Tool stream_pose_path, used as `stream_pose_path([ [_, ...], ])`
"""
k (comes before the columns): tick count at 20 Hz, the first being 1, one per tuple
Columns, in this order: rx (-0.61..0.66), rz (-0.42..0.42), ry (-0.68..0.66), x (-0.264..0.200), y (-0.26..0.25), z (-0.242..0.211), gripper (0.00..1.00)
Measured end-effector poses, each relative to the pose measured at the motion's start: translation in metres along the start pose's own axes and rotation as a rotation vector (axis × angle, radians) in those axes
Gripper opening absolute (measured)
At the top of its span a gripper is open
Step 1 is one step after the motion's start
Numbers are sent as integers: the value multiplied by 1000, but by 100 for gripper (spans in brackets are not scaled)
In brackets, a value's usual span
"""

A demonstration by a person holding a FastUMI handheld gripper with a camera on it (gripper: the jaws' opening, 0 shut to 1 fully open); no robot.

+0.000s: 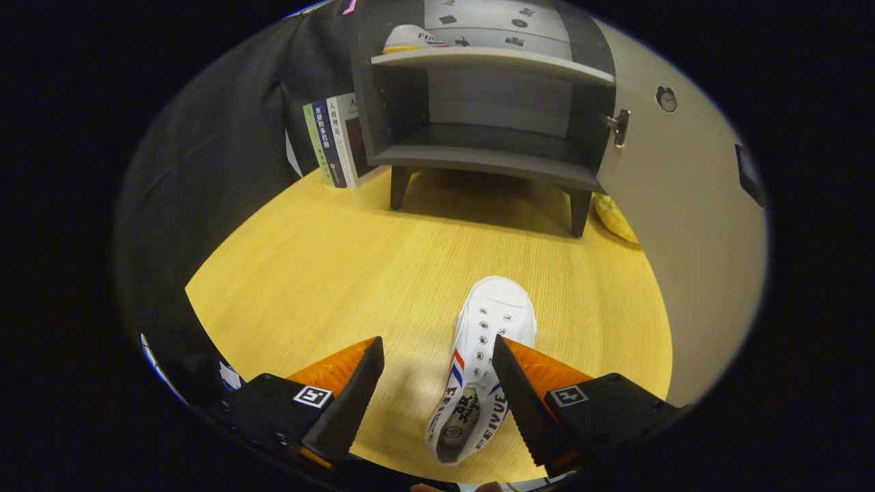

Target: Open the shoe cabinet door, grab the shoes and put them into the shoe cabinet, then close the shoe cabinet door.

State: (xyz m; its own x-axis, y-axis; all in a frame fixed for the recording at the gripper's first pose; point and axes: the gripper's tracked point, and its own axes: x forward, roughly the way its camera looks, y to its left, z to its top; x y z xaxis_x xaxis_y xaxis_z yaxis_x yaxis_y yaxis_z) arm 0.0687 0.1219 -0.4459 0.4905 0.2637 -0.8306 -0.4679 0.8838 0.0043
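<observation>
hanging over the table (328,273), the gripper (437,362) is spread wide, holding nothing. the shoe cabinet (478,102) is standing open, far off. one shoe (410,37) is sitting inside. the other shoe (489,342) is lying near, between the fingers, waiting.

Pale yellow wood-grain surface (328,273), evenly lit, soft shadow on it. Dark cloth wall (225,157) along the left — draped, faintly creased. Plain beige wall (690,225) on the right, carrying a small round clock (666,99) and a dark fitting (750,174). Row of upright books (336,142) against the cloth. Yellow cushion-like object (615,219) at the foot of the beige wall.
</observation>
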Motion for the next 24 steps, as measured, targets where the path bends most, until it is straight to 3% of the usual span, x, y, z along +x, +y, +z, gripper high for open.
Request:
stream_pose_path([
  [5,-18,-3,98,28,1,-27,99],
  [7,-68,-59,95,31,-7,-26,93],
  [10,-158,-175,117,35,-23,-30,69],
  [12,-187,-207,127,35,-20,-29,39],
  [13,-178,-208,132,34,-19,-30,39],
  [17,-54,-154,166,35,-22,-31,8],
  [19,-6,-120,181,32,-23,-30,3],
  [24,84,-112,147,20,-24,-11,2],
])
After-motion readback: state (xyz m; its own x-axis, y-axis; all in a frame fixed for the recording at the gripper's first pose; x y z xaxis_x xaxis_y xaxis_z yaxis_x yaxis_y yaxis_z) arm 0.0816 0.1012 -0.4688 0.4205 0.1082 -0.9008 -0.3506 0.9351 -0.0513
